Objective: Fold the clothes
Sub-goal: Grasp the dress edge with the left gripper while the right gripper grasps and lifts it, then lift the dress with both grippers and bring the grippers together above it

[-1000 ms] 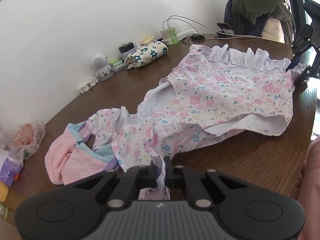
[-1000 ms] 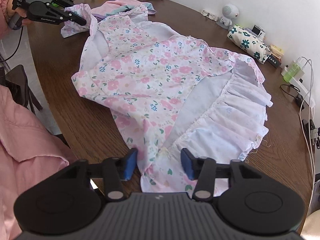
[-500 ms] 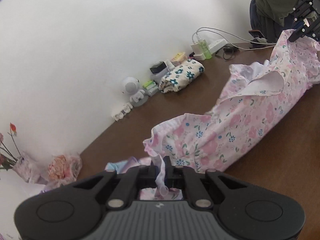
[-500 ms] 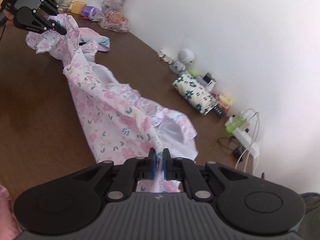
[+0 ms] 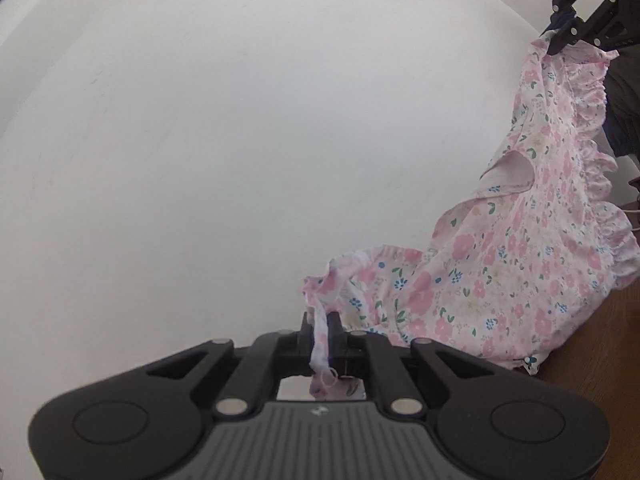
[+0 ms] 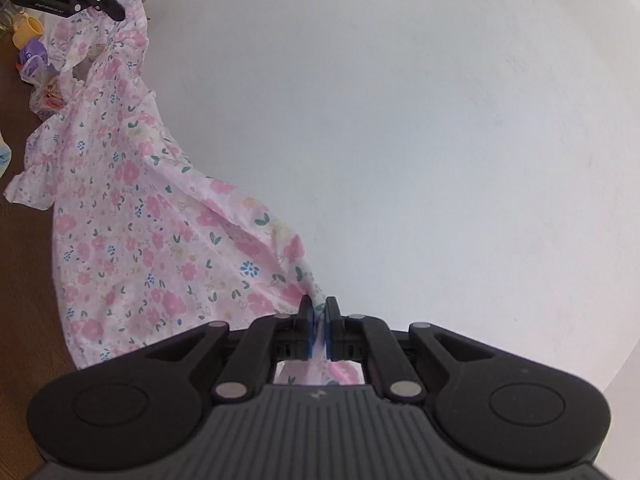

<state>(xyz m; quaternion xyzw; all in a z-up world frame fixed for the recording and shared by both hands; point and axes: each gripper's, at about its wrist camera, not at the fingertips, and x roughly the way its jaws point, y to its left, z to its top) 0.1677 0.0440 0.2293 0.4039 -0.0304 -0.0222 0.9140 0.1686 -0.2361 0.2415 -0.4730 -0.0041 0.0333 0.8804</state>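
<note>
A pink floral dress (image 5: 500, 272) with a white ruffled hem hangs stretched in the air between my two grippers, above the brown table (image 5: 592, 360). My left gripper (image 5: 321, 328) is shut on one edge of the fabric. In the right wrist view the dress (image 6: 132, 240) droops to the table (image 6: 24, 320), and my right gripper (image 6: 318, 316) is shut on its other end between blue pads. Each view shows the other gripper at a top corner: the right gripper (image 5: 560, 42) and the left gripper (image 6: 116, 12), both clamped on cloth.
A plain white wall (image 5: 240, 140) fills most of both views. At the far left of the right wrist view stand a yellow cup (image 6: 28, 32), a purple packet (image 6: 34, 60) and dried flowers (image 6: 48, 96). Dark clothing (image 5: 624, 92) hangs at the right edge.
My right gripper shut on the dress hem. Both grippers then rose and tipped up to level, lifting the dress off the table so it hangs between them.
</note>
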